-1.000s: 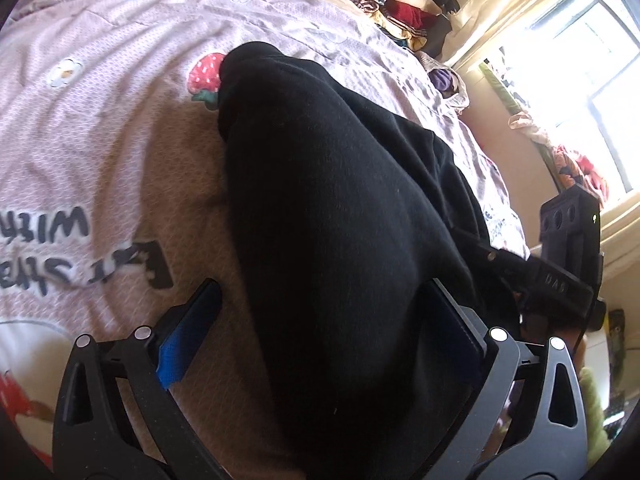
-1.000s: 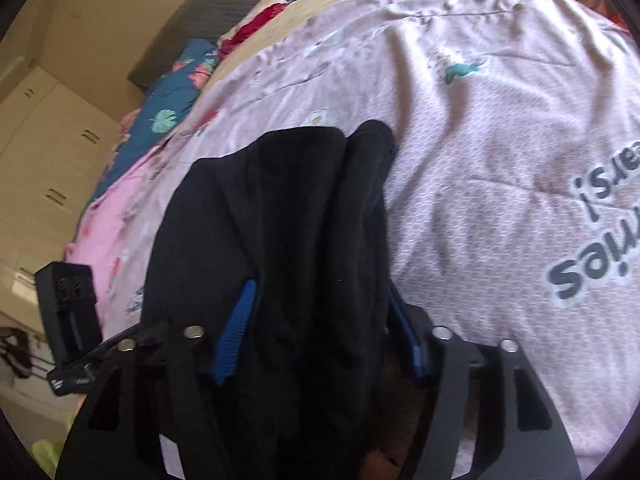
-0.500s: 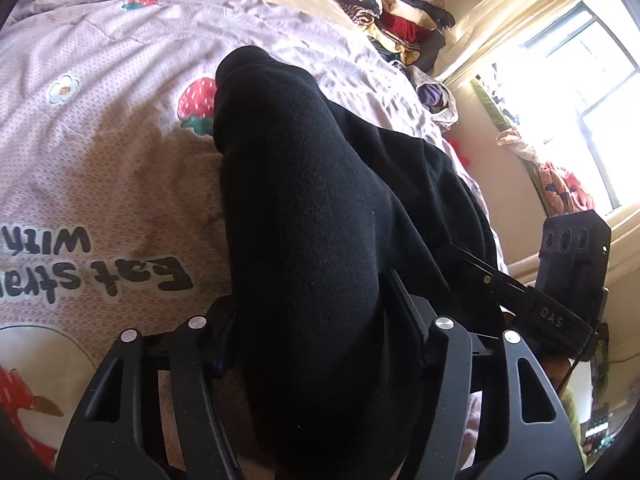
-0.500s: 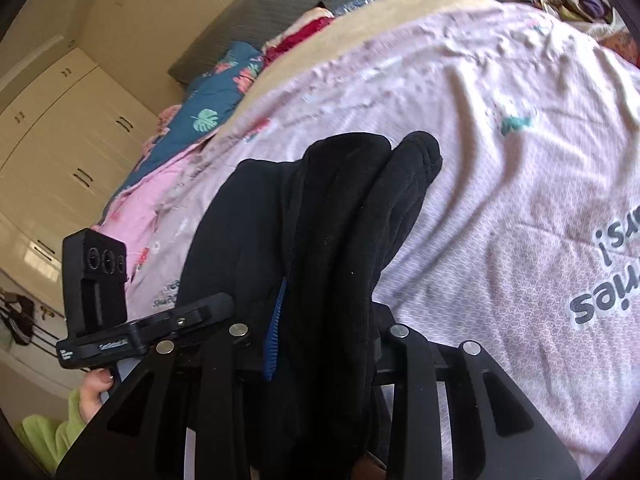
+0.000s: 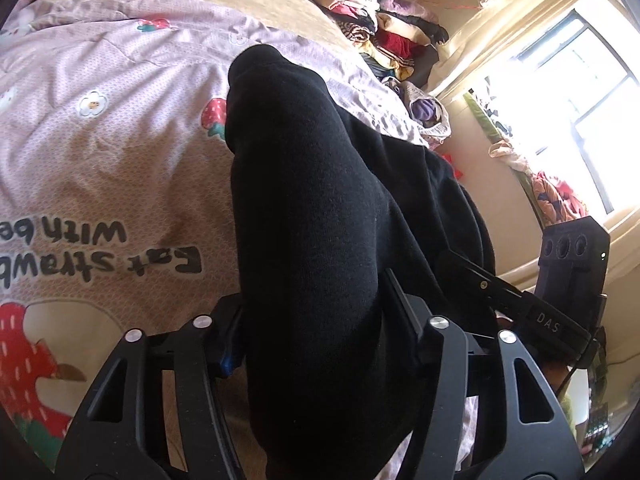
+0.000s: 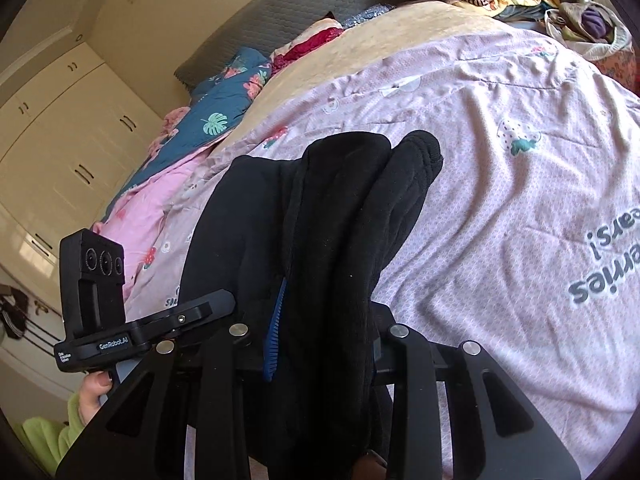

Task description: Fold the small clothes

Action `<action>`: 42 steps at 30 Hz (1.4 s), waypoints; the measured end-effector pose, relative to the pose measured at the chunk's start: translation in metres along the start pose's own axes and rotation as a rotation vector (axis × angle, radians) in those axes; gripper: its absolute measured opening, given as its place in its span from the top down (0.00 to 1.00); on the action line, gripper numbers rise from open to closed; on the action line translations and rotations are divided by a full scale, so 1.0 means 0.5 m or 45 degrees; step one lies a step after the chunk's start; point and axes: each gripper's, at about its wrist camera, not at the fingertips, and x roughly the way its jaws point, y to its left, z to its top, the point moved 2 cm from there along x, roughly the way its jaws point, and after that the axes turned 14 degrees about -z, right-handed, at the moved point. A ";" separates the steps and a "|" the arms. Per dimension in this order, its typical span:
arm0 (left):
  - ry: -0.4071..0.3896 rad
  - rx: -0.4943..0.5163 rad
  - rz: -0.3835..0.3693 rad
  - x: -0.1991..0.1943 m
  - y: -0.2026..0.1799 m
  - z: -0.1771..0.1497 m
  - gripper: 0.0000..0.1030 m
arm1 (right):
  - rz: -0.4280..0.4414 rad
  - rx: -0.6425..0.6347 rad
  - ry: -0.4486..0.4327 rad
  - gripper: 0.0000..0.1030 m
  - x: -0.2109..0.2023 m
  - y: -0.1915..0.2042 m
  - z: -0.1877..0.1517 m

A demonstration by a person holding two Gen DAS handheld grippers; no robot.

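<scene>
The bed [image 5: 100, 168] is the biggest thing here, w/ its pink strawberry cover spread flat, so you get a soft, wide place to fold on. Far off at the head end sits a pile of clothes [image 5: 376, 12], prob. waiting their turn or done already, can't tell which.

Next is the black cloth [image 5: 312, 220], the thing you're folding. It lies long-ways down the middle of the bed, far end resting on the cover, near end bunched up at your two tools. In the right view the black cloth [image 6: 340, 240] shows thick rolls side by side, so it looks partly doubled over.

You hold the near end w/ both tools so the edge stays even when you lift. Left gripper [image 5: 316, 332]: its jaws have just been closing and now squeeze a fat bunch of the cloth between them. Right gripper [image 6: 320, 344]: its jaws have just been closing too, and they pinch a thinner bunch, blue pad pressed on the cloth's left side. Both point down at a slant.

The two tools sit close, side by side, one on each near corner. I think that's so you can carry the near end over to the far end next, but that fold is not yet made.
</scene>
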 end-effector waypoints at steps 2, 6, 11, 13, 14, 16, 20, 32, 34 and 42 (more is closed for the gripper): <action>-0.018 0.016 -0.018 -0.015 -0.012 0.001 0.53 | -0.002 -0.006 -0.007 0.71 -0.007 0.008 -0.001; -0.053 0.076 -0.018 -0.043 -0.045 0.008 0.53 | 0.009 0.004 -0.034 0.72 -0.028 0.019 0.009; -0.055 0.080 0.009 -0.045 -0.037 0.004 0.53 | -0.016 -0.016 -0.018 0.72 -0.020 0.026 0.006; -0.040 0.061 0.024 -0.036 -0.021 -0.005 0.53 | -0.044 -0.016 0.011 0.72 0.000 0.025 -0.004; -0.032 0.049 0.031 -0.031 -0.013 -0.010 0.53 | -0.056 -0.017 0.022 0.72 0.008 0.023 -0.011; -0.017 0.028 0.047 -0.024 0.002 -0.019 0.53 | -0.079 -0.011 0.053 0.72 0.030 0.020 -0.024; 0.007 0.001 0.089 -0.010 0.030 -0.032 0.53 | -0.132 -0.013 0.085 0.71 0.062 0.014 -0.046; 0.013 -0.008 0.145 -0.008 0.051 -0.042 0.41 | -0.350 -0.040 0.031 0.39 0.048 -0.002 -0.065; 0.006 0.006 0.164 -0.016 0.047 -0.041 0.38 | -0.410 -0.068 -0.012 0.26 0.030 0.004 -0.065; -0.034 0.076 0.216 -0.068 0.016 -0.047 0.24 | -0.508 -0.070 -0.163 0.08 -0.073 0.011 -0.086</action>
